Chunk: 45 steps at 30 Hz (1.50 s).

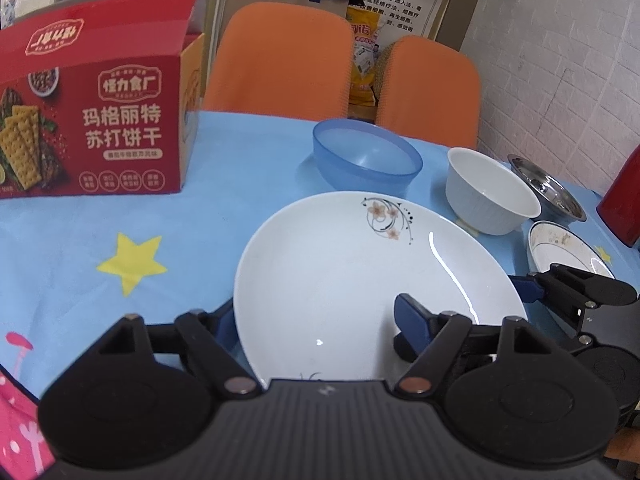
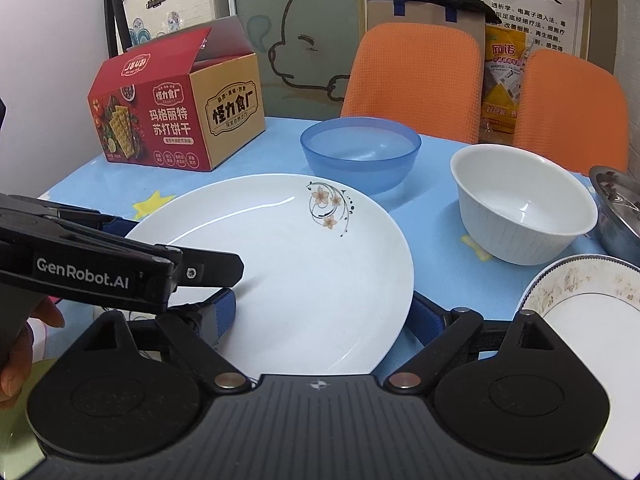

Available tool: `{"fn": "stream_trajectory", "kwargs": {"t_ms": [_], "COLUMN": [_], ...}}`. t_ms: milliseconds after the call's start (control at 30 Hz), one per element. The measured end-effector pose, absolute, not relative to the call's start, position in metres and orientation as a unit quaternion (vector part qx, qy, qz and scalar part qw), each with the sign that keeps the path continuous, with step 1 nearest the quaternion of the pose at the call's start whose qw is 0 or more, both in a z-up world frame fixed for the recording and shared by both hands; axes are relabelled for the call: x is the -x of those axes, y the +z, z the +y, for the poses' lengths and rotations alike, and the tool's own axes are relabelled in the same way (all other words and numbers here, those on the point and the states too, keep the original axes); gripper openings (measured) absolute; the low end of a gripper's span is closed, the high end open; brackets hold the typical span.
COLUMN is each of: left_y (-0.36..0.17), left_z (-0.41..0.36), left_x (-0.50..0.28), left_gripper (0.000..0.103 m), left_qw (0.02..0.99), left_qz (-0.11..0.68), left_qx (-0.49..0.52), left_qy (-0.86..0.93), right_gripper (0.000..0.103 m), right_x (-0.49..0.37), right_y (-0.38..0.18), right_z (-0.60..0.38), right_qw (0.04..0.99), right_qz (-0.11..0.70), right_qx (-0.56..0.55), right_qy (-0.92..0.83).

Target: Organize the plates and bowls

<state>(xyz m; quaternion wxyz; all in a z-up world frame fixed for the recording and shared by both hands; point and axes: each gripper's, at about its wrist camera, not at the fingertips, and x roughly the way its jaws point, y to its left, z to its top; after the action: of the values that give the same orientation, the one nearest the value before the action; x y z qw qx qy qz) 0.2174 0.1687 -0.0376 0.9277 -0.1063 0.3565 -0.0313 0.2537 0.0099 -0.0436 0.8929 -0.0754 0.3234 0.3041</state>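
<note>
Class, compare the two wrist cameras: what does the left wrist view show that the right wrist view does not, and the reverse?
Only the left wrist view: a red object at the right edge and the right tool at the plate's rim. Only the right wrist view: the cracker box's yellow side and the left tool's GenRobot.AI label. Both: the flowered white plate, blue bowl, white ribbed bowl.

I see a white plate (image 2: 280,280) with a floral motif, a translucent blue bowl (image 2: 360,152), and a ribbed white bowl (image 2: 524,204).
</note>
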Motion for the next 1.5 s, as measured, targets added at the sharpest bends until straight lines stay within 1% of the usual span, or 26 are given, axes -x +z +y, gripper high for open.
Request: {"fn": "stream_trajectory", "kwargs": {"t_ms": [167,467,767,1033,1300,1500], "left_y": [-0.029,-0.021,0.008,0.03,0.013,-0.004], "left_z": [0.174,0.17,0.163,0.146,0.133,0.128], "left_x": [-0.215,-0.215,-0.206,-0.151,-0.08,-0.048], "left_gripper": [0.077,0.078,0.08,0.081,0.081,0.082], "left_qw": [0.929,0.932,0.935,0.94,0.935,0.931], "left_qz": [0.345,0.337,0.329,0.318,0.328,0.34], "left_qx": [0.129,0.133,0.133,0.12,0.132,0.133], "left_qy": [-0.038,-0.026,-0.009,-0.009,-0.007,-0.002], "right_gripper": [0.103,0.103,0.103,0.103,0.103,0.103], "right_x": [-0.254,-0.247,-0.236,-0.184,-0.121,-0.094], "right_y": [-0.036,-0.025,-0.005,0.012,-0.002,-0.019], "right_z": [0.004,0.001,-0.003,-0.015,-0.024,-0.024], "right_qw": [0.897,0.906,0.914,0.913,0.909,0.902], "right_qz": [0.322,0.299,0.278,0.274,0.291,0.311], "right_qx": [0.038,0.033,0.018,0.013,0.002,-0.001], "right_qy": [0.302,0.297,0.297,0.301,0.299,0.301]}}
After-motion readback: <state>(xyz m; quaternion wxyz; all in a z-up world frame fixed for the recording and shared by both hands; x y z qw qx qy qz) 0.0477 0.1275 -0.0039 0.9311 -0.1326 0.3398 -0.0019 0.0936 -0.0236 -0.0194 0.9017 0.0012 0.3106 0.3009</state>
